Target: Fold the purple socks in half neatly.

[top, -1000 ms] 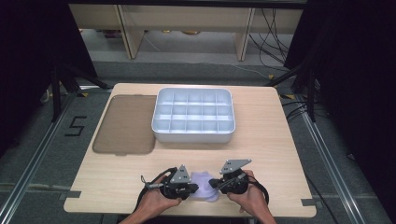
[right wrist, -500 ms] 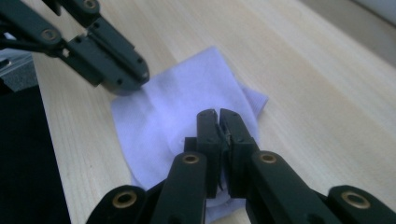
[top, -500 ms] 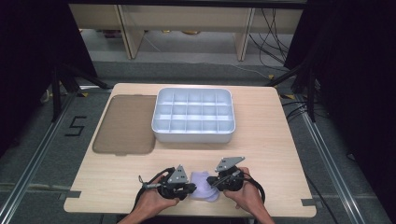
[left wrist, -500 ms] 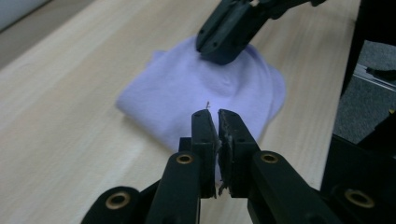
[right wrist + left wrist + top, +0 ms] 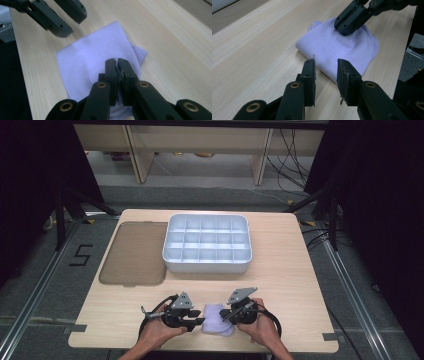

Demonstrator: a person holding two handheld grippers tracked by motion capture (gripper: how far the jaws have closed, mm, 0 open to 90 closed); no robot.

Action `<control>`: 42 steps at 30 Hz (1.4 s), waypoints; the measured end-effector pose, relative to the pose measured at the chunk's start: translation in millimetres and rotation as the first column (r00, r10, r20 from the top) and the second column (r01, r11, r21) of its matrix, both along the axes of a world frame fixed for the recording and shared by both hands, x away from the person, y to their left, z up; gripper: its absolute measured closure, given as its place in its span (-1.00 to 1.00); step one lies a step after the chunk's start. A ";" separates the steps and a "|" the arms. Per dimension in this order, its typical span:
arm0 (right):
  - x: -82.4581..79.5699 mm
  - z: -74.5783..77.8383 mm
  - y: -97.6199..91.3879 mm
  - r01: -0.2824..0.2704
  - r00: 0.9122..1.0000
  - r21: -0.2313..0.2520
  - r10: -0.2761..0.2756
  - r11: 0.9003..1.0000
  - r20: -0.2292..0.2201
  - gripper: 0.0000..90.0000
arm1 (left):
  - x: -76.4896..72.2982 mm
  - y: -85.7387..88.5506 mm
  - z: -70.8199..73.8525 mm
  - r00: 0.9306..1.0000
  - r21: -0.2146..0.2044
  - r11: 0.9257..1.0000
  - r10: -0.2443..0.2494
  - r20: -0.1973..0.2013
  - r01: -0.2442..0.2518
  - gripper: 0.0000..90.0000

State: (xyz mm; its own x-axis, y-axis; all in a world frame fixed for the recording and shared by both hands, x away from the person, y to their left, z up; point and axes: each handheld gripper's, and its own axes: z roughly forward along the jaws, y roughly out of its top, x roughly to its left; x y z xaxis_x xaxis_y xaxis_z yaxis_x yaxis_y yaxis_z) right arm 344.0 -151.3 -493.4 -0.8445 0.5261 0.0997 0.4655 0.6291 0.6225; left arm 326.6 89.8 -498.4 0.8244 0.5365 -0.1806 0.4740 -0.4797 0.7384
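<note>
Left hand-held gripper [image 5: 325, 72]: jaws just opening, part open, empty, at cloth's edge. Right hand-held gripper [image 5: 117, 62]: closed, pinching lavender folded cloth [image 5: 216, 319]. Cloth on tabletop [image 5: 280, 285], well in front of compartment tray [image 5: 207, 265]. Likely mid-fold; next: regrip free edge.

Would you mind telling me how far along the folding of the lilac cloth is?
Already done: the lilac cloth lies folded into a compact pad on the table. In hand: the right tongs are shut, pressing on the cloth, while the left tongs have just been opening at its edge, nothing between them. Probably left: moving it to the divided tray, whose compartments look empty.
</note>
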 end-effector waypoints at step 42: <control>6.2 -7.4 29.9 0.064 0.998 0.026 -0.065 0.998 0.027 0.98 | 11.8 19.1 -4.7 0.983 -0.006 0.994 0.108 -0.147 -0.110 0.03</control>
State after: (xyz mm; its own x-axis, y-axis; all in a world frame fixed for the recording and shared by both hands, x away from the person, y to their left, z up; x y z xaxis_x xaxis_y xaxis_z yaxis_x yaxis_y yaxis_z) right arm 350.1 -121.4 -500.8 -0.8116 0.5772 0.0901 0.4865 0.5825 0.6512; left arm 338.4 108.8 -503.1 0.7252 0.6183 -0.3031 0.6262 -0.4091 0.6637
